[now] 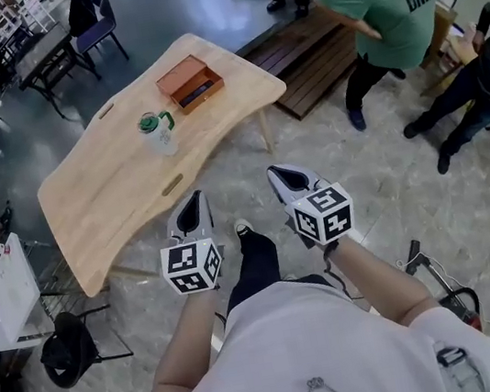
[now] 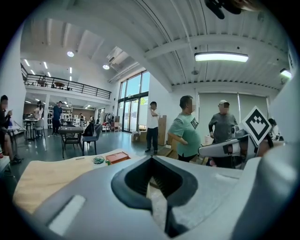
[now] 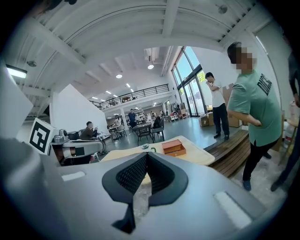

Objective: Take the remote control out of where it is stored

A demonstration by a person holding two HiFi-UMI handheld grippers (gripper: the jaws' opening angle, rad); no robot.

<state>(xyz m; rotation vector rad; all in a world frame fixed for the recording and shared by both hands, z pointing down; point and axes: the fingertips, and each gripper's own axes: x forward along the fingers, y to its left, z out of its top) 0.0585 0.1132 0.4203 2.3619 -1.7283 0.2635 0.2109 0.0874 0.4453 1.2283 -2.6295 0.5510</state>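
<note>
Left hand-held gripper (image 1: 192, 199), right hand-held gripper (image 1: 279, 175), both closed

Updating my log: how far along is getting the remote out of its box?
Done: nothing yet. A dark thing, likely the remote, lies in the open orange box on the table. In hand: nothing; the left gripper and right gripper are shut and empty, held short of the table. Left: approach, grasp the remote, lift it out.

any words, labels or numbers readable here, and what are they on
"DN": white print on the green T-shirt; the remaining letters are unclear.
Too small to read: the label on the clear cup with green lid.
No letters: the black-and-white marker cubes, patterns only.
</note>
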